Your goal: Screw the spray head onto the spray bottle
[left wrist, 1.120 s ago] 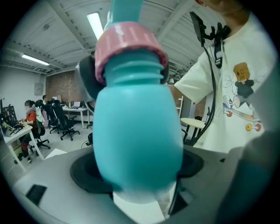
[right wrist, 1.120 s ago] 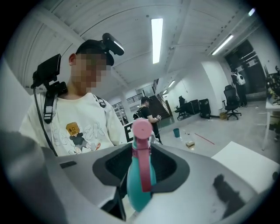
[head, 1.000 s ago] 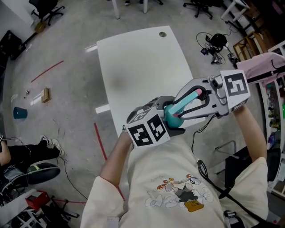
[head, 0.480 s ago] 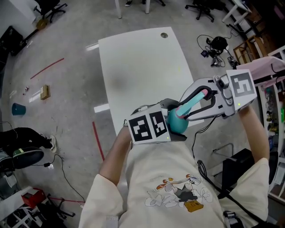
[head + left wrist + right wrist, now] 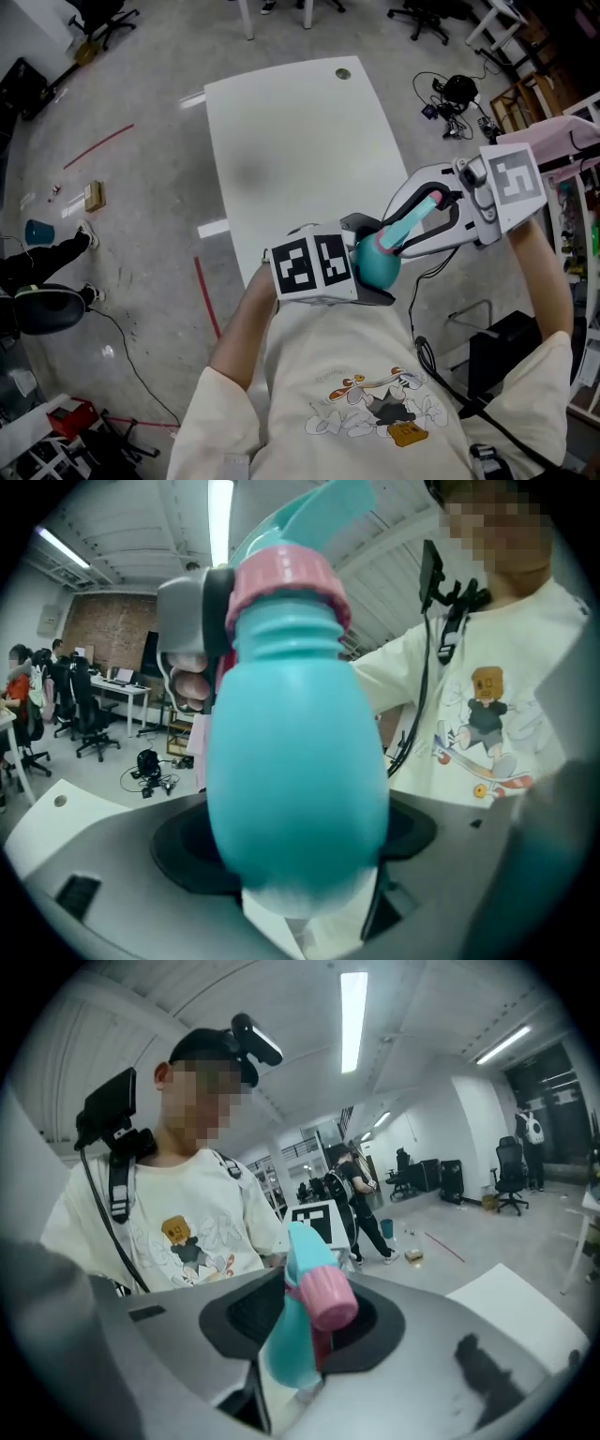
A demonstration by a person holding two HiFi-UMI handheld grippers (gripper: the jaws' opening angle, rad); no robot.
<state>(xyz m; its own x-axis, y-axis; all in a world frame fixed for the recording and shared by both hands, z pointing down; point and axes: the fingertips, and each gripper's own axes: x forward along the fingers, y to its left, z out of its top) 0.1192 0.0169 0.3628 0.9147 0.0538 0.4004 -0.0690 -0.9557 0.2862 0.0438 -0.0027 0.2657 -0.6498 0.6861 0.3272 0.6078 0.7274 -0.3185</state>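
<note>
A teal spray bottle (image 5: 380, 265) is held in the air over the near edge of the white table (image 5: 291, 131), close to my chest. My left gripper (image 5: 373, 274) is shut on its round body. In the left gripper view the bottle (image 5: 295, 780) fills the middle between the jaws of my left gripper (image 5: 302, 892), with a pink collar (image 5: 286, 583) sitting at its neck. The teal spray head (image 5: 412, 220) rises from the neck, and my right gripper (image 5: 414, 225) is shut on it. The right gripper view shows the spray head (image 5: 292, 1330) with its pink part (image 5: 328, 1299) inside my right gripper (image 5: 298, 1363).
Only a round grommet (image 5: 342, 72) sits at the table's far end. On the floor are a blue cup (image 5: 37, 231), a small box (image 5: 94, 196), red tape lines, cables (image 5: 450, 103) at the right, office chairs at the back, and another person's legs (image 5: 42, 267) at the left.
My left gripper has turned and shifted a little with the bottle, which now sits slightly lower and further right in the head view. The right gripper has barely moved. The legs at left have shifted.
</note>
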